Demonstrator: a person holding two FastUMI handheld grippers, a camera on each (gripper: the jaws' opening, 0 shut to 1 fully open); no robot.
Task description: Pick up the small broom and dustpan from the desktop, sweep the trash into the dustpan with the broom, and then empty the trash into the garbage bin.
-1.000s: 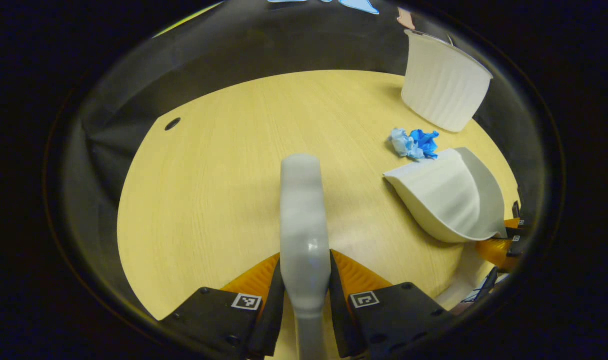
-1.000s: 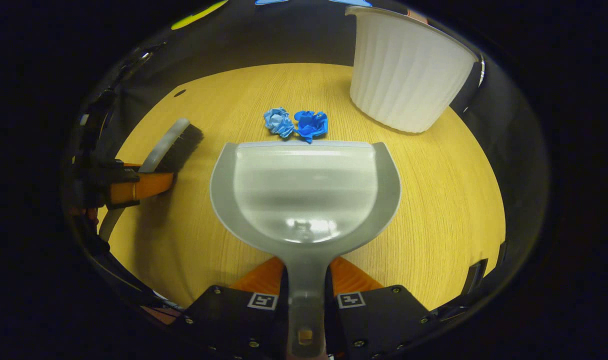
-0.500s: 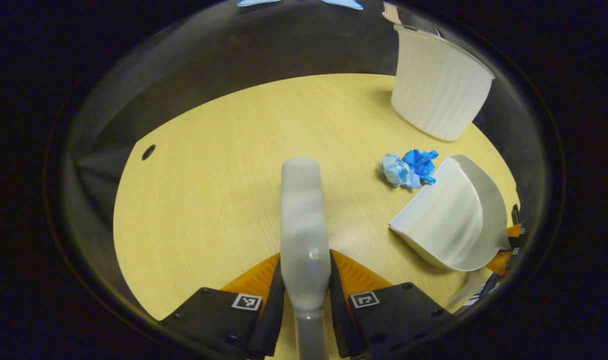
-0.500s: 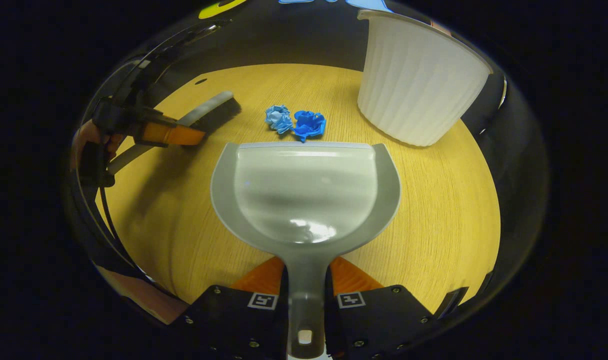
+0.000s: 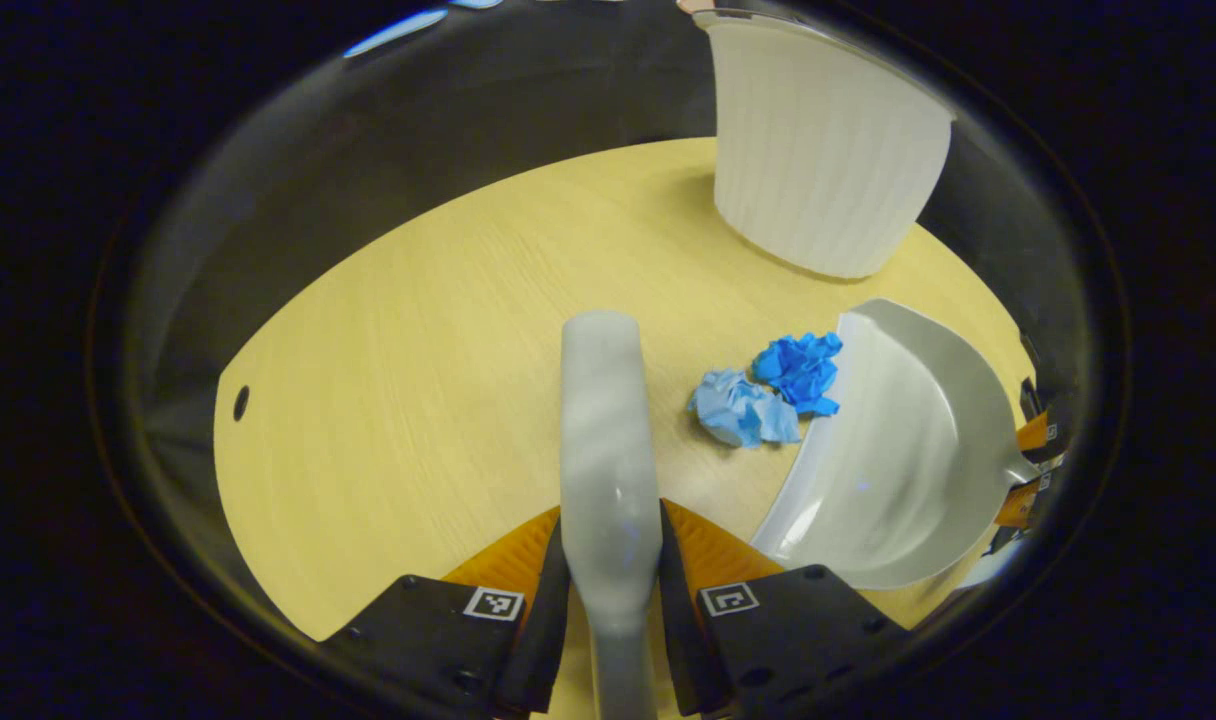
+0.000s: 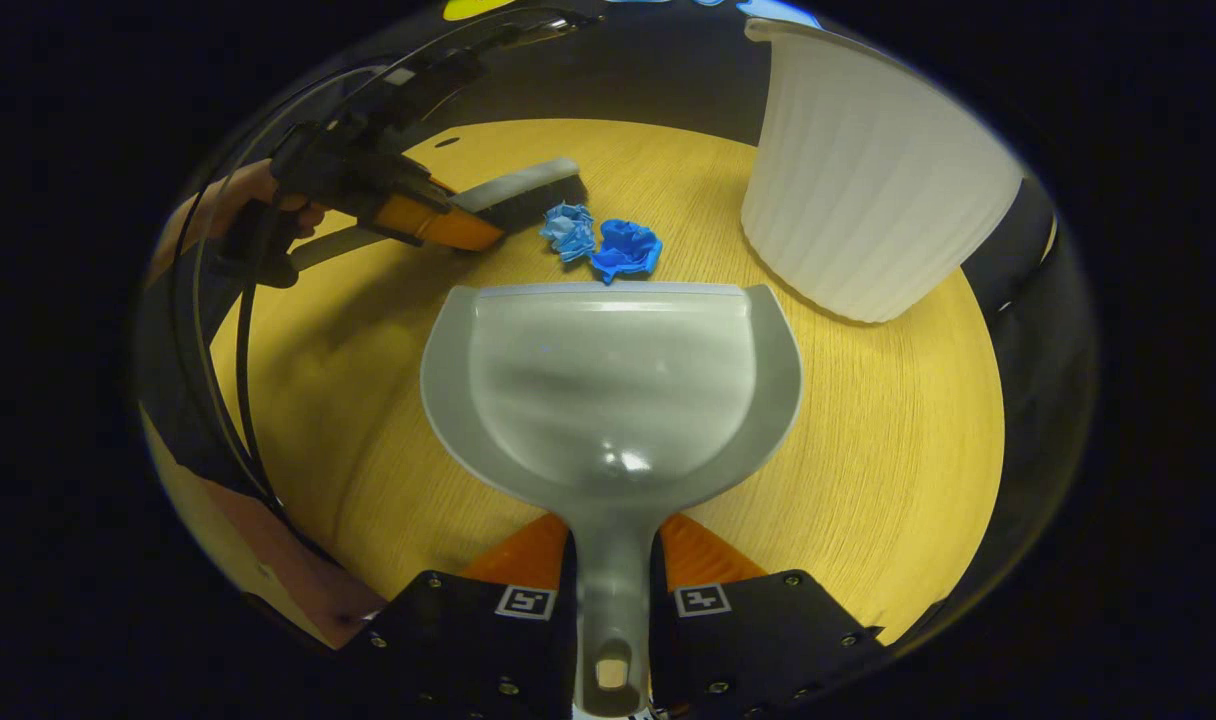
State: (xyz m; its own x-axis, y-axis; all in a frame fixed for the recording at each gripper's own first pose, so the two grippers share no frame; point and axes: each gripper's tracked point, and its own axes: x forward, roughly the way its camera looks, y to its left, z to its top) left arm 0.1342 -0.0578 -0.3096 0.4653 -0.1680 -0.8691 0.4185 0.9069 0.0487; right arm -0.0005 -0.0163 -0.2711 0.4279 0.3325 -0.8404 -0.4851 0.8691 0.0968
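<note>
My left gripper (image 5: 613,545) is shut on the handle of the small grey broom (image 5: 608,420). In the right gripper view, the broom (image 6: 523,193) has its bristles down on the desk, just left of a light blue paper wad (image 6: 568,230). A dark blue wad (image 6: 623,250) lies beside it. My right gripper (image 6: 613,548) is shut on the handle of the grey dustpan (image 6: 608,390). The dustpan's front lip rests on the desk right behind the two wads. In the left gripper view, the wads (image 5: 763,395) sit between the broom and the dustpan (image 5: 888,470).
A white ribbed garbage bin (image 6: 868,190) stands on the wooden desk (image 6: 868,420), right of the trash and close to the dustpan; it appears again as the bin (image 5: 818,150). A person's hand (image 6: 238,195) holds the left gripper (image 6: 418,215). A cable hole (image 5: 240,403) marks the desk's left side.
The left gripper has carried the broom rightward, up to the paper wads. The dustpan has stayed with its lip at the wads, and the bin looks nearer.
</note>
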